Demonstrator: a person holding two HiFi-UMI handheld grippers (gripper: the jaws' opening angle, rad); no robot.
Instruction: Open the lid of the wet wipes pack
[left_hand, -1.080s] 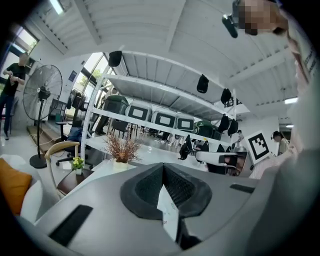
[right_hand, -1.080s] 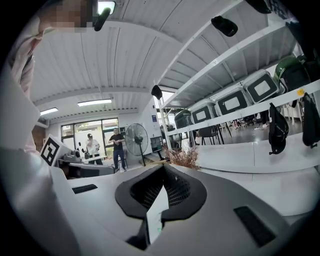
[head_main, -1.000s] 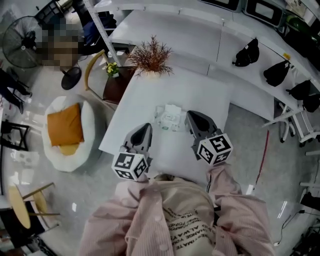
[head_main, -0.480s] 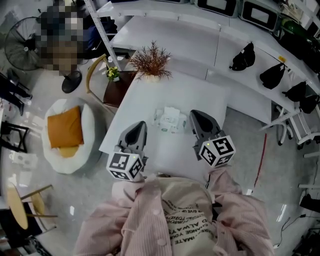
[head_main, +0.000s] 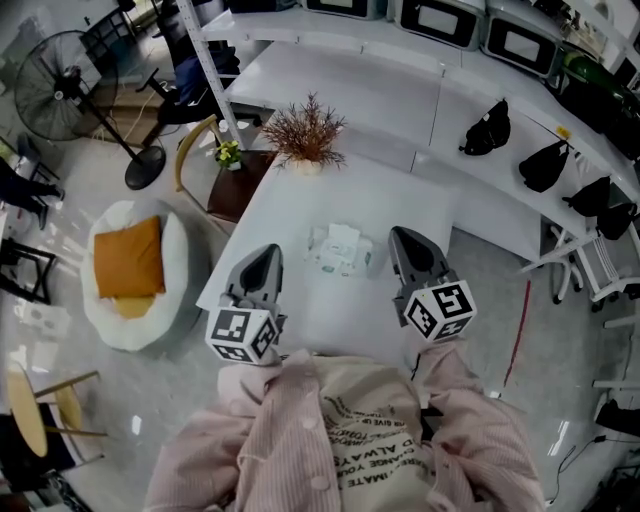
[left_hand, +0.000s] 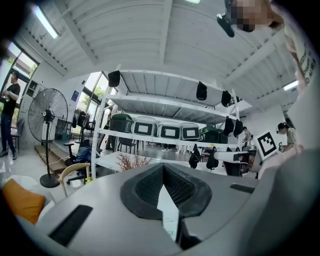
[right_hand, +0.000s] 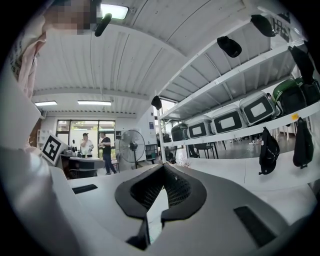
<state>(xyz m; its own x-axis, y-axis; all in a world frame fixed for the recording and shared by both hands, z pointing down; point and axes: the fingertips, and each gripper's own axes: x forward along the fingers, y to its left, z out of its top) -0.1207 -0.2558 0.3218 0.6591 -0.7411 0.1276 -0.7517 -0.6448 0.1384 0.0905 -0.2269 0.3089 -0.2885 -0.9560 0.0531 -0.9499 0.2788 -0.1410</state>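
The wet wipes pack (head_main: 340, 250) lies flat on the white tabletop (head_main: 400, 190), its lid seemingly closed (too small to be sure). The left gripper (head_main: 268, 256) and right gripper (head_main: 404, 240) hang either side of it, not touching it, fingers pressed together on nothing. Unless one gripper pins it, the light pack may slide or lift whole when a tip pries the lid.

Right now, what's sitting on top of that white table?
A wet wipes pack lies mid-table, with a dried plant at its far edge. The person's shirt covers the near edge, so nothing there shows.
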